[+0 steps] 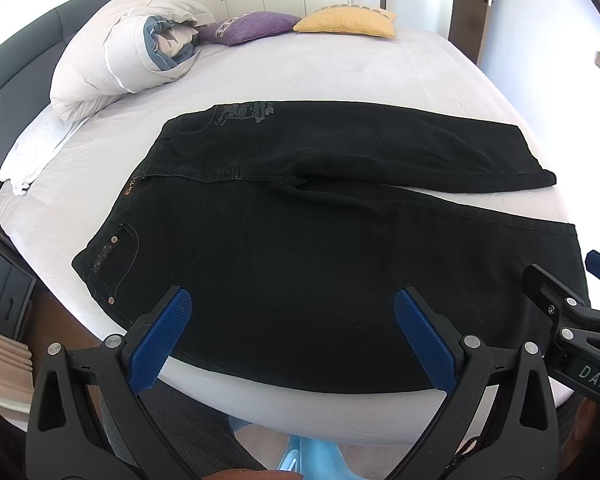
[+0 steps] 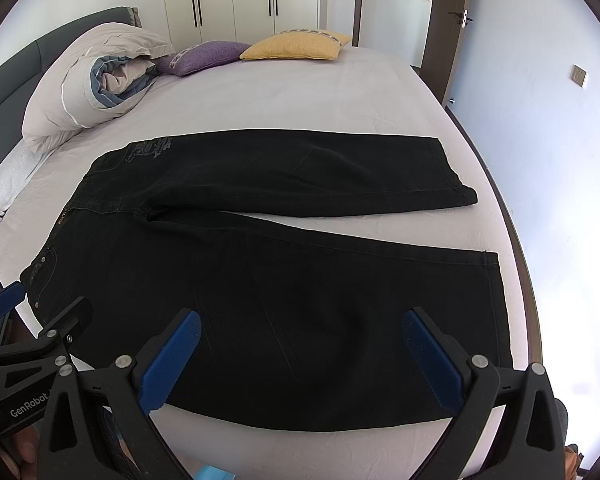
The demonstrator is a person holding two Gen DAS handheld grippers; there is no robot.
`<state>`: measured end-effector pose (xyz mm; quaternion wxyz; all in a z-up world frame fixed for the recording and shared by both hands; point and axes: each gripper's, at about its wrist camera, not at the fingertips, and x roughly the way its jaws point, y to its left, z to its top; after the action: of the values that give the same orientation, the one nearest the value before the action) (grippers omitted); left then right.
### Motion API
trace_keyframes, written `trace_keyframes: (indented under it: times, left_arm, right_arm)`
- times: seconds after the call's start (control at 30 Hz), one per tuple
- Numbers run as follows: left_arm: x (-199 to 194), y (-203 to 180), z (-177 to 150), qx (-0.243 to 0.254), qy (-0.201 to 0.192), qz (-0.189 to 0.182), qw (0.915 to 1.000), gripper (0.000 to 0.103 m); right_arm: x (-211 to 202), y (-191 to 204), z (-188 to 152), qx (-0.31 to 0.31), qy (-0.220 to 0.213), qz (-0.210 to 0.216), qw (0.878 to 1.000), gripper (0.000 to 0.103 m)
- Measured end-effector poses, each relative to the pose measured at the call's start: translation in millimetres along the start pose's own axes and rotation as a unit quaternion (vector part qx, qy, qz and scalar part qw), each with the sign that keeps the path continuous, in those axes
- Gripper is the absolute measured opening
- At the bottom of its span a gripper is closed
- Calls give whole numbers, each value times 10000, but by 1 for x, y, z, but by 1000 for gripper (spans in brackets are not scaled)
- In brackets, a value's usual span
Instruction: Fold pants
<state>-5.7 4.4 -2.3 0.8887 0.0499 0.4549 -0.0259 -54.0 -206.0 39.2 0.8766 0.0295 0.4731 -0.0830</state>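
A: Where were the pants (image 1: 300, 248)?

B: Spread flat on the bed (image 1: 300, 64), waistband toward nine o'clock, hems toward three. The two legs parted in a narrow V, with white sheet showing between them.

A: How would they have handled?

B: My judgement: black denim, fairly heavy and limp, with stiff seams and a thick waistband. It wouldn't slip much on the cotton sheet, so dragging it would likely bunch it. Nothing fragile there.

A: And the grippers?

B: The left gripper (image 1: 292, 320) hung over the near leg at six o'clock, jaws spread wide, holding nothing. The right gripper (image 2: 300, 340) did the same, blue ribbed pads (image 2: 172, 364) well apart, also empty.

A: Where to grip?

B: I'd say the near outer seam: one by the riveted pocket (image 1: 112, 256), the other near the hem (image 2: 496, 304), then carry that leg onto the far one.

A: Anything else?

B: A rolled duvet (image 1: 120, 48), a purple cushion (image 1: 248, 26) and a yellow cushion (image 1: 346, 22) toward twelve.
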Motion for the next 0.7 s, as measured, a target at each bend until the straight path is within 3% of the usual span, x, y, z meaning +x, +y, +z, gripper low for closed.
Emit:
trace_keyframes:
  times: [0.7]
  left_arm:
    - [1,0,0,4,9,6,10000,103]
  right_arm:
    - [1,3,-2,6,12,9,10000,103]
